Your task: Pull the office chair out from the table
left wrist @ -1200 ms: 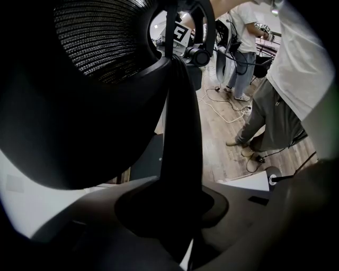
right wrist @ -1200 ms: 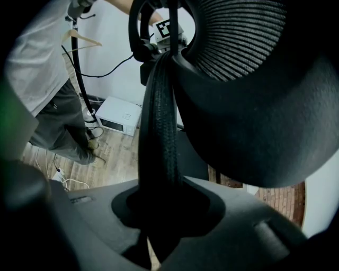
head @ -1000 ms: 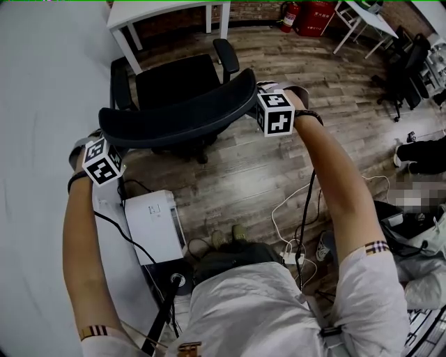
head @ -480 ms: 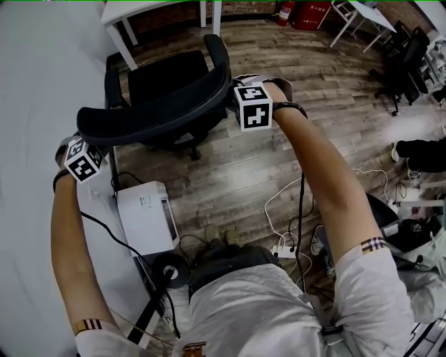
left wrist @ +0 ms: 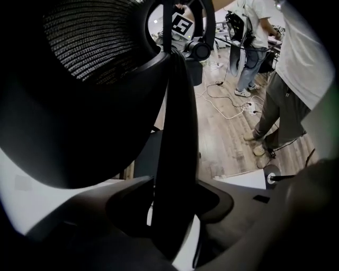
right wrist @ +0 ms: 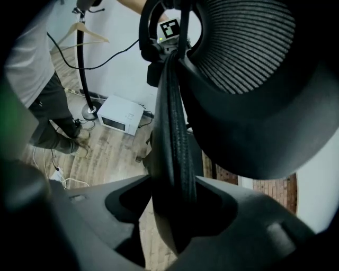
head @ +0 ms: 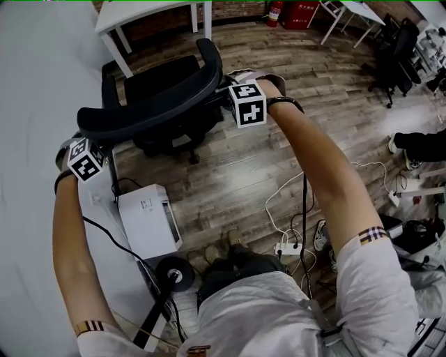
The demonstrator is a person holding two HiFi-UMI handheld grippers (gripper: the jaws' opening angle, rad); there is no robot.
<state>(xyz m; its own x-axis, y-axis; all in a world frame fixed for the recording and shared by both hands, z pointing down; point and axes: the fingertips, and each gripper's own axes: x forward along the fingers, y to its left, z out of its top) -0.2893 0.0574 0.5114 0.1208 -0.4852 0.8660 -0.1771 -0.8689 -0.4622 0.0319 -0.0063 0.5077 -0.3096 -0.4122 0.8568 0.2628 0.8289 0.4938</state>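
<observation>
The black office chair stands beside the white table, its curved backrest towards me. My left gripper is at the backrest's left end and my right gripper at its right end. The backrest's edge runs between the left gripper's jaws with a gap on each side. The padded edge likewise lies between the right gripper's jaws. Both pairs of jaws have just been opening and stand open around the backrest.
A white box sits on the wooden floor by the table, with a round stand base near my feet. Cables and a power strip lie to the right. Another white table and a fire extinguisher are at the back.
In the head view the chair and both grippers have shifted left and slightly up; the right hand moved the most. Both hands stay at the backrest's ends.
</observation>
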